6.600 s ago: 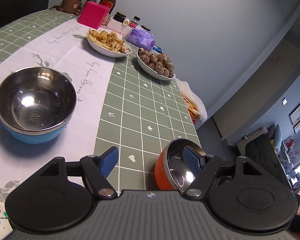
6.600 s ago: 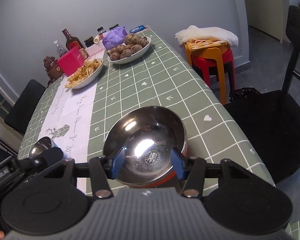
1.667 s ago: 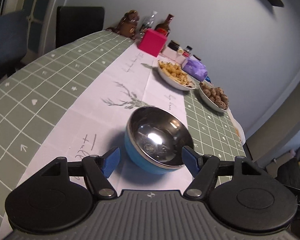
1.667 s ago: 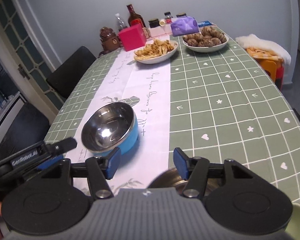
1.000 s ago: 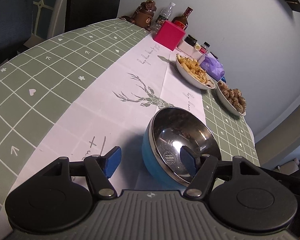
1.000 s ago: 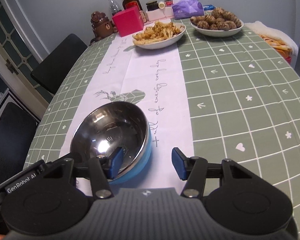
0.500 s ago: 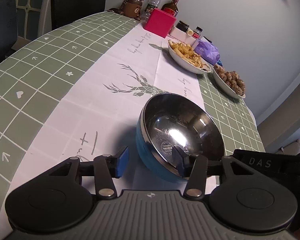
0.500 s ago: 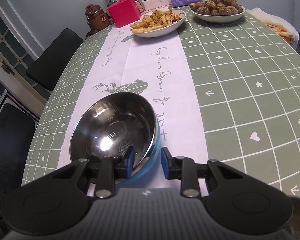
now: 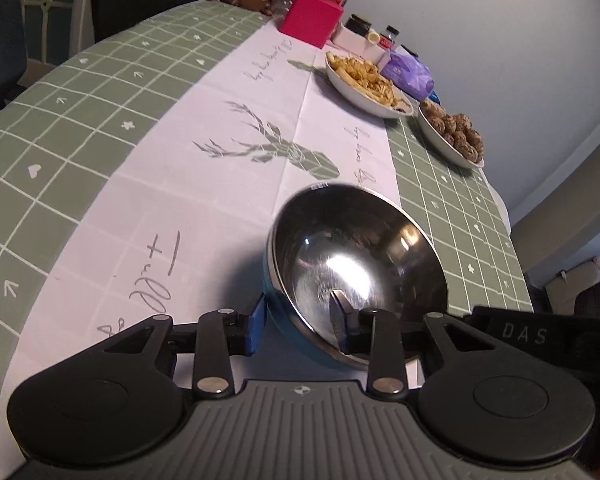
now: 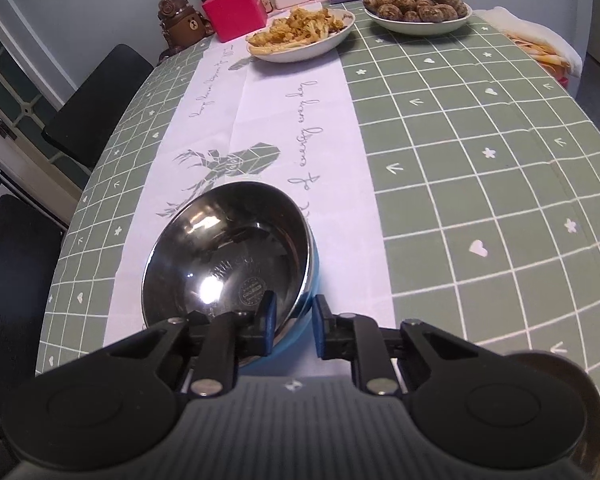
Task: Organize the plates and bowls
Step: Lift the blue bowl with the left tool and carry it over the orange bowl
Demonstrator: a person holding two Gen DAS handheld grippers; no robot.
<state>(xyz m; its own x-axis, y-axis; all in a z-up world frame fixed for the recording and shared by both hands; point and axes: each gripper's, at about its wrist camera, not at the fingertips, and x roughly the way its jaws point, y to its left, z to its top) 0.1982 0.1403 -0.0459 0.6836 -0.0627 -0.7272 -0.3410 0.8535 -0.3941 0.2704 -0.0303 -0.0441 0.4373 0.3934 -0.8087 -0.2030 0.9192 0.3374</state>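
Observation:
A blue bowl with a shiny steel inside sits tilted on the white runner of the green checked tablecloth. My left gripper is closing on its near left wall, one pad on the blue outside and the other inside the bowl. My right gripper is closing on the near right rim of the same blue bowl, with the left pad inside and the right pad against the blue wall. The right gripper's black body shows in the left wrist view.
Far down the table stand a plate of fried food, a plate of brown round pieces, a pink box, bottles and a bear figure. Black chairs line the left edge. A dark rounded rim shows at lower right.
Both grippers have narrowed from wide open onto the blue bowl's near rim, left on the left side, right on the right. The bowl now sits tilted and closer.

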